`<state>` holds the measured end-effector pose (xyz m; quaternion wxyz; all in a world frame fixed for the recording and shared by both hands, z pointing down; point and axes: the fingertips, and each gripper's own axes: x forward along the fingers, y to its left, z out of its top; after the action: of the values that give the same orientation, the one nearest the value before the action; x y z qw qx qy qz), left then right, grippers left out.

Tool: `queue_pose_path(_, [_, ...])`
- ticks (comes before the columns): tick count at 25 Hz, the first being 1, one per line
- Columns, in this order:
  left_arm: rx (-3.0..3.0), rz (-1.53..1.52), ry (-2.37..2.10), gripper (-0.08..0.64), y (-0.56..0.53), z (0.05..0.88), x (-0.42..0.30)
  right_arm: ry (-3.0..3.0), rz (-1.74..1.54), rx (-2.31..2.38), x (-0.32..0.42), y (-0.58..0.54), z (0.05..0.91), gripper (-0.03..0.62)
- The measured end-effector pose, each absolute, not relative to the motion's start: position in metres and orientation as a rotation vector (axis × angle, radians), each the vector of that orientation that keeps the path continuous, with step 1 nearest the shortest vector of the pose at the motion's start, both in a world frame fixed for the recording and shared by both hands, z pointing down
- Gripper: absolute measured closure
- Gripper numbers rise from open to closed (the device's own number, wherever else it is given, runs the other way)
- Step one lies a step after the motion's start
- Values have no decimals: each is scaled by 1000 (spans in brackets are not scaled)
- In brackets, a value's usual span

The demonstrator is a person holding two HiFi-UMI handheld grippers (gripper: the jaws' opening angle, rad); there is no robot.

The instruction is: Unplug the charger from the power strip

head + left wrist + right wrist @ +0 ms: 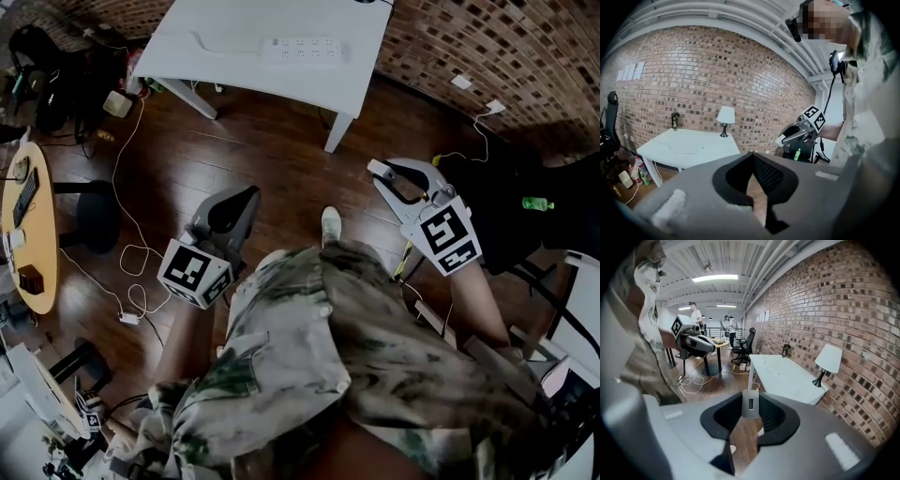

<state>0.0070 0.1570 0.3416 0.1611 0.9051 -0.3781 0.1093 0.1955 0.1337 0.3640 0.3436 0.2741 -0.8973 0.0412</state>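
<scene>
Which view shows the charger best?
The right gripper view: the charger sits close, clamped between the fingers, its USB port facing the camera. The head view and left gripper view show only a small white block at the right gripper's tip.

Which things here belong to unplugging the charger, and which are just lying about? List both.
Job:
- charger, held in the shut right gripper
- power strip on the white table
- left gripper, shut and empty

Lying about:
- table lamp
- green bottle
- white cable on the floor
- office chair
</scene>
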Motion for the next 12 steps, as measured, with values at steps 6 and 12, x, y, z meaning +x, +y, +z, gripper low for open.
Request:
queue_pose_path(6, [2621, 277, -1036, 557, 233, 334, -38, -2371, 139, 717, 122, 220, 358, 486])
queue_pose_path(12, [2643, 280, -910, 557, 297, 346, -71, -2332, 177, 737, 77, 307, 352, 485])
